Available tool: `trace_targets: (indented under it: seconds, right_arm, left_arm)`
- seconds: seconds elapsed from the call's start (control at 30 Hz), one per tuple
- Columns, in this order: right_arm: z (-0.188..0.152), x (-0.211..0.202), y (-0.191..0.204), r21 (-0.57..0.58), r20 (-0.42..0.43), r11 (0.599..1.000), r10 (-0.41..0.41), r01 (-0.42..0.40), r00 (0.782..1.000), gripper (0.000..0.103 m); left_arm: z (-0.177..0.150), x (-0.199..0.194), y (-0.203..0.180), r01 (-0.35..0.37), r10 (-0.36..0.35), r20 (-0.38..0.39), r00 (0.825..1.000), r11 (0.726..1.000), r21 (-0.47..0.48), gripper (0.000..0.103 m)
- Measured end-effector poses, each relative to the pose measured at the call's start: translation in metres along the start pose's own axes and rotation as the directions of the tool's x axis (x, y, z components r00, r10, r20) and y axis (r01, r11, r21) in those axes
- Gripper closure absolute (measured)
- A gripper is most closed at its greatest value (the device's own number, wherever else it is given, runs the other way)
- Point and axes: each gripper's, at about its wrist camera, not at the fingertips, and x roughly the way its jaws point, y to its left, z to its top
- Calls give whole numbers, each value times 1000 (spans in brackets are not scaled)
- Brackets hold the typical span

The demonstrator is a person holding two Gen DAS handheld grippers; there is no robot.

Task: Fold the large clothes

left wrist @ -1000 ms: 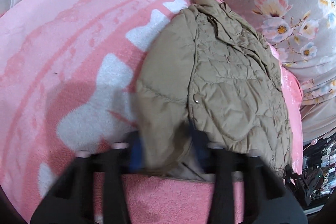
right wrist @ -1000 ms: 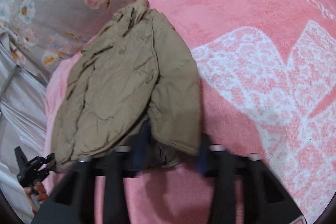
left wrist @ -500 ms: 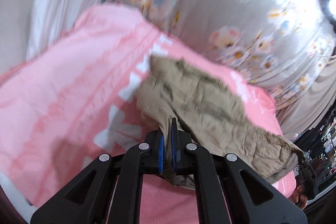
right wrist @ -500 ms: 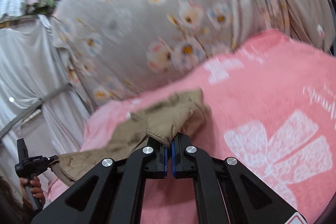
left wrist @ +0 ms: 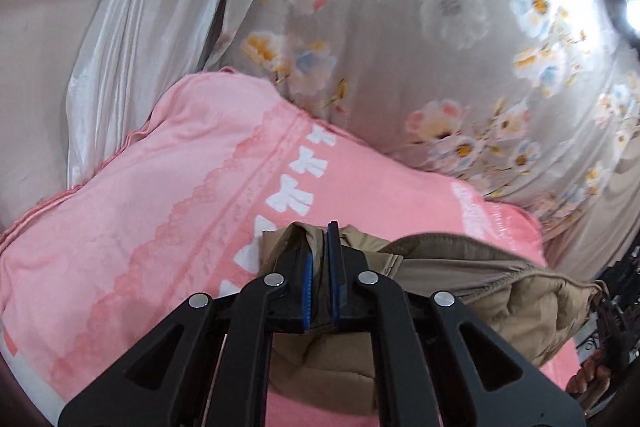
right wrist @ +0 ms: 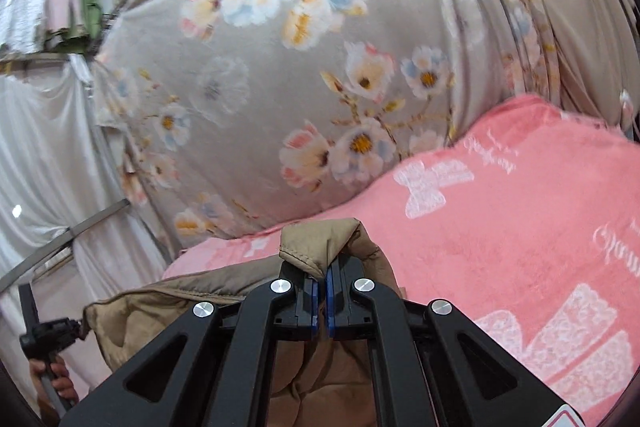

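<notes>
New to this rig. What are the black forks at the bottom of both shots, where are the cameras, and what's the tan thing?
No robot here: a person holds a two-finger gripper in each hand, each with a fisheye camera looking along its fingers. The black forks are those fingers. The left gripper and right gripper are both shut on a tan quilted jacket, pinching its edge and lifting it above a pink blanket. A floral curtain hangs behind. In the right view, the left gripper shows at the lower left, held in a hand.

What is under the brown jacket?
Under the brown jacket, pinched by both grippers, lies the pink blanket. The jacket hides the blanket right below it, so anything lying there cannot be seen.
</notes>
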Motion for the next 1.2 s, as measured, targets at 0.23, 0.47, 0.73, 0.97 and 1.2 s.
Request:
trace_targets:
  seconds: [0.23,0.47,0.73,0.97,1.2]
  right_arm:
    - [-2,107,-6,-4,-111,991,-136,136,984,101]
    - [-30,196,-29,-34,-262,962,-270,270,927,100]
    - [-62,242,-50,-62,-346,945,-322,321,881,101]
    - [-84,262,-58,-75,-396,941,-332,330,856,101]
    - [-94,268,-64,-62,-416,943,-322,326,851,102]
  left_arm:
    - [8,128,-9,-190,196,-67,978,978,85,96]
    - [-9,220,-4,-288,314,-172,934,944,159,96]
    - [-33,268,6,-312,348,-233,908,933,181,95]
    - [-46,284,5,-327,372,-235,898,921,210,95]
    - [-57,293,0,-356,406,-206,891,903,239,95]
